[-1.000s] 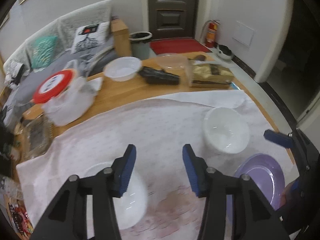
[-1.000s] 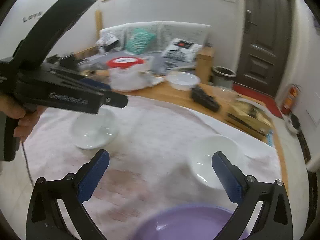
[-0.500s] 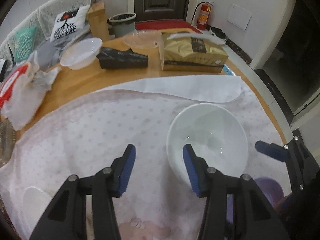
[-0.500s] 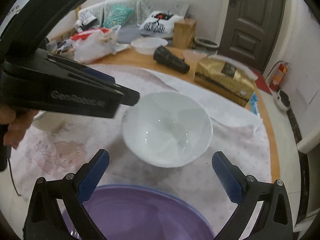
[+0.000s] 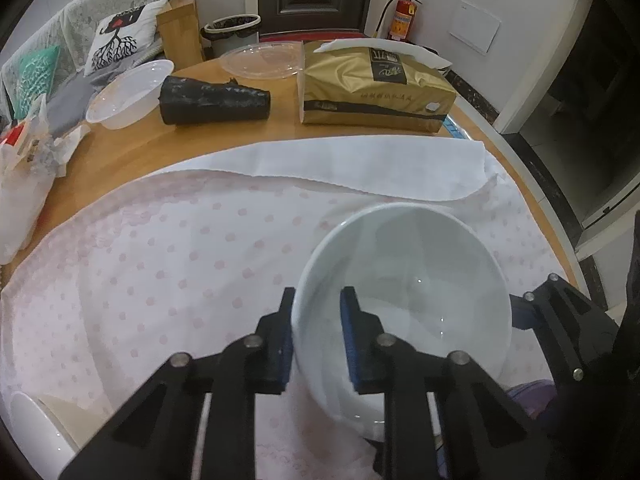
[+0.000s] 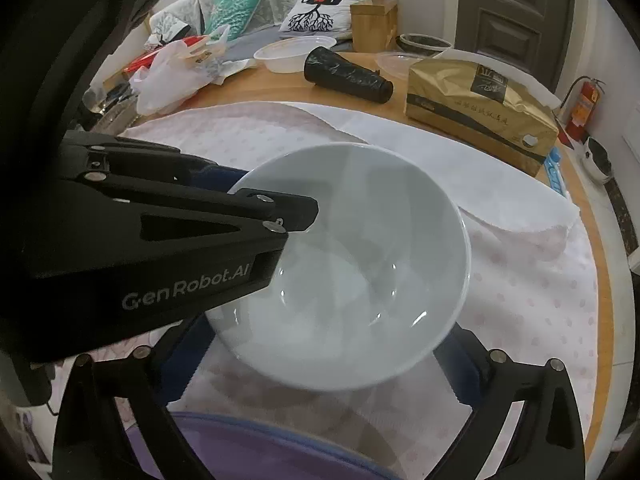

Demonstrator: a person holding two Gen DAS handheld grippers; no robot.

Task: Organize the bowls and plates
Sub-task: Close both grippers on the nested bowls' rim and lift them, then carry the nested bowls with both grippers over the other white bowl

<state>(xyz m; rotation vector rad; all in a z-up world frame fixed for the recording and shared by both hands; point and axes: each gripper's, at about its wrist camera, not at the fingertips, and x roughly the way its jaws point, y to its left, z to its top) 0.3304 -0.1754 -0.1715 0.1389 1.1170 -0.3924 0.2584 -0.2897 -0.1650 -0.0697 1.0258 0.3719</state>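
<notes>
A white bowl (image 5: 404,280) sits on the pink dotted cloth; it also shows in the right wrist view (image 6: 352,264). My left gripper (image 5: 318,336) is shut on the bowl's near-left rim, one finger inside and one outside. My right gripper (image 6: 324,364) is open, its fingers spread either side of the bowl's near edge, above a purple plate (image 6: 240,448). The purple plate peeks out at the right in the left wrist view (image 5: 528,394). A second white bowl (image 5: 32,432) lies at the lower left.
Beyond the cloth (image 5: 160,260) on the wooden table (image 5: 120,152) lie a gold tissue pack (image 5: 372,84), a black roll (image 5: 212,100), a clear plastic bowl (image 5: 128,92), a clear lid (image 5: 260,60) and a plastic bag (image 5: 20,184). The table edge curves at right.
My left gripper moved forward and right and closed on the white bowl's rim. My right gripper came closer to the bowl, which now fills its view.
</notes>
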